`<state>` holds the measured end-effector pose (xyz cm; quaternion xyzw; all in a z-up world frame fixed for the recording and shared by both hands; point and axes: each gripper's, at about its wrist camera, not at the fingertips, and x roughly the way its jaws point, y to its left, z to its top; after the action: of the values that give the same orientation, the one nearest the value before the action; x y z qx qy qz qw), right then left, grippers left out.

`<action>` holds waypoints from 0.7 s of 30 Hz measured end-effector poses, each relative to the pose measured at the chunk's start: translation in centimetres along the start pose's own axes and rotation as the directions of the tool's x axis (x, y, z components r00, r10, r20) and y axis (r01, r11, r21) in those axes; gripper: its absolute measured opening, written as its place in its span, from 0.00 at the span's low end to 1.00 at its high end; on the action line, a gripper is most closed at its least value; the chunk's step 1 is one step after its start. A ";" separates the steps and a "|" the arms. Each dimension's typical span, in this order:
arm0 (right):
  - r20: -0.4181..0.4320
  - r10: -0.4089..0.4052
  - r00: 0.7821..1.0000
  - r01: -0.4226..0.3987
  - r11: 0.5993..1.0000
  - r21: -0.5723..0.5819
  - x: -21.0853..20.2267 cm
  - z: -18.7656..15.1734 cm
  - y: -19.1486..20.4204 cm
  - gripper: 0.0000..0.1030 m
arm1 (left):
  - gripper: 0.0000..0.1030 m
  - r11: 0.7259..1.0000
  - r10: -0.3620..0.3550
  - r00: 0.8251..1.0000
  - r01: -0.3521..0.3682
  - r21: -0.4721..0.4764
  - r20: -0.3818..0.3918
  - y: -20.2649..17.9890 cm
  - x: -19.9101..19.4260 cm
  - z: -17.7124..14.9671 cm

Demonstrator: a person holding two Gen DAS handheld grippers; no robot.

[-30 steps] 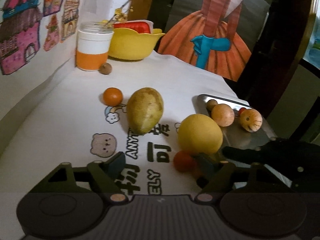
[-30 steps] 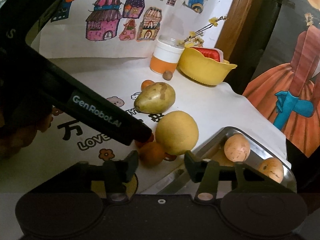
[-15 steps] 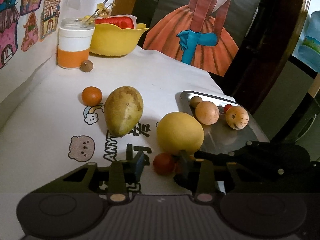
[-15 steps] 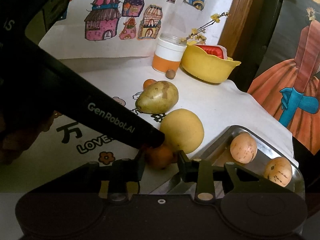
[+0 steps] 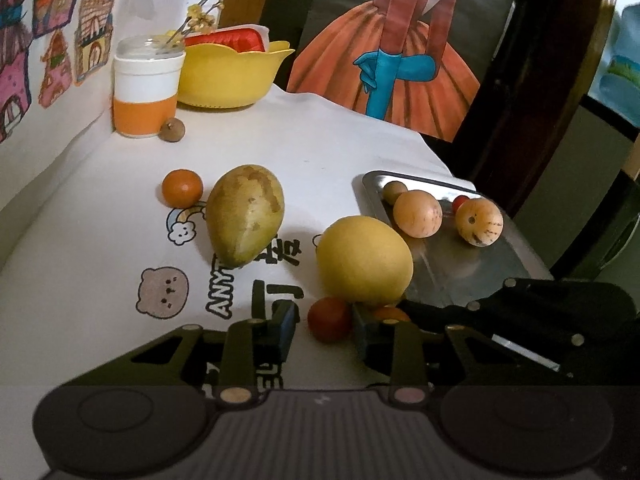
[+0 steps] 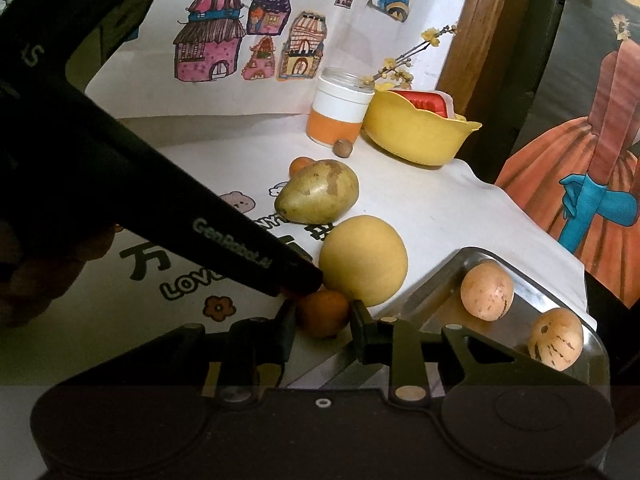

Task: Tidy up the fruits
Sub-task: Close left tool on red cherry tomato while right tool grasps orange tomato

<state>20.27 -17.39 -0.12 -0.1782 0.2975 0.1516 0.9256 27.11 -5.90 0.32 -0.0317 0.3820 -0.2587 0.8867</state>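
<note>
- A small round red fruit is framed by the left gripper, whose jaws are spread beside it.
- A small round orange fruit is pinched by the right gripper.

Both grippers are matte black, with round pale rivets at the finger joints. The left gripper has blue-tinted pads; its long body carries white "GenRobot.AI" lettering.
</note>
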 end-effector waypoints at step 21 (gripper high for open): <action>0.037 0.027 0.999 -0.028 0.999 0.024 -4.0 -1.7 1.4 0.30 | 0.22 0.998 0.060 0.998 -0.060 -0.021 -0.007 -1.5 -3.0 -2.5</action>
<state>15.74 -17.59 0.66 -0.1600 0.2847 0.1637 0.9309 23.04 -5.37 0.93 -0.0288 0.3882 -0.2280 0.8925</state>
